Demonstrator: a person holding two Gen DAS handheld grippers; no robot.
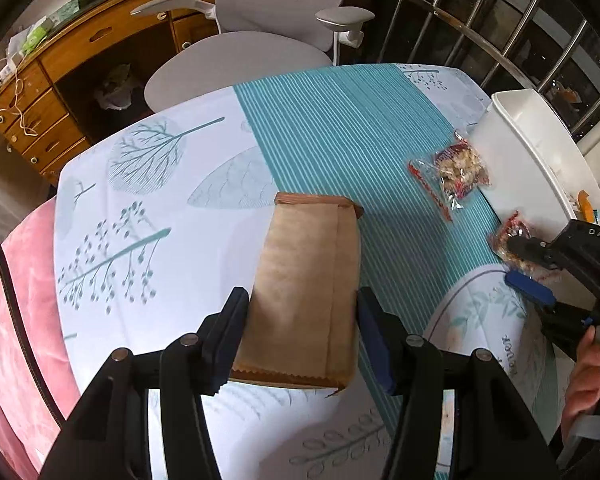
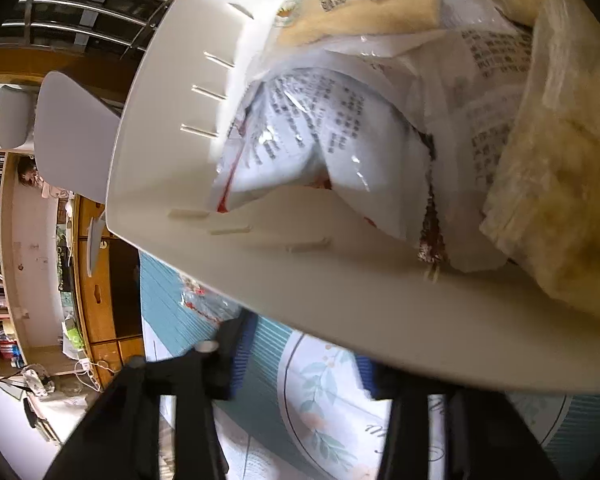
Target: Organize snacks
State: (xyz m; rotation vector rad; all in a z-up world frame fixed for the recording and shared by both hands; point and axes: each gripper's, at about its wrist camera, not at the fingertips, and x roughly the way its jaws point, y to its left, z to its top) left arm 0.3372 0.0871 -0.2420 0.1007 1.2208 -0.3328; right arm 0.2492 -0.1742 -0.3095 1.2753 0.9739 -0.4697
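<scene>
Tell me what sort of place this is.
Probably a room in a home used as a study: a wooden desk with drawers, a grey office chair, and a table under a leaf-print tablecloth.

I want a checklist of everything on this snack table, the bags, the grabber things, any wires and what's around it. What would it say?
Surface: table under a tablecloth with leaf prints and a teal striped band.
Job's things: brown paper bag lying flat; clear snack packet beside the white bin; smaller snack packet; more packets piled inside the bin.
Clutter: nothing seen.
Grippers: left hand-held gripper straddles the paper bag, pads at its sides; right hand-held gripper is at the smaller packet, grip unclear.
Cables: white cords on the wooden desk, off the table.
Surroundings: grey office chair, metal window bars, pink cushion.
</scene>
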